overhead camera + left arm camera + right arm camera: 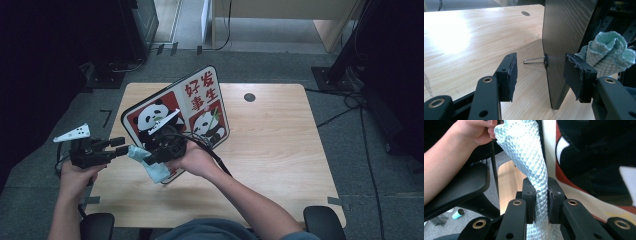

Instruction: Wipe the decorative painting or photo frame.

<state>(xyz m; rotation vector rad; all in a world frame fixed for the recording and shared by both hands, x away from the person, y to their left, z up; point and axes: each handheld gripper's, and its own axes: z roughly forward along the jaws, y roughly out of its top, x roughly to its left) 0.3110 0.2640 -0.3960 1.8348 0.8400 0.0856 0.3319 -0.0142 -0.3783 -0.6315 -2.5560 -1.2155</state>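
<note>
A board (pixel 200 107) printed with pandas and red characters stands tilted on the wooden table (pixel 280 150). My left gripper (pixel 122 145) is at the board's left edge. In the left gripper view my left gripper (pixel 541 65) is open, and the board's dark back (pixel 564 30) stands edge-on between the pads, with a gap on the left side. A wire clip handle (pixel 534 60) sticks out from that edge. My right gripper (pixel 154 157) is shut on a pale teal waffle cloth (pixel 155 170) in front of the board. The cloth (pixel 529 157) runs up between the pads of my right gripper (pixel 541 192).
The table has a round cable hole (pixel 249 97) at its far side and bare wood to the right of the board. Chair armrests (pixel 97 225) (pixel 325 220) flank the near edge. Dark equipment and cables (pixel 350 100) line the floor around.
</note>
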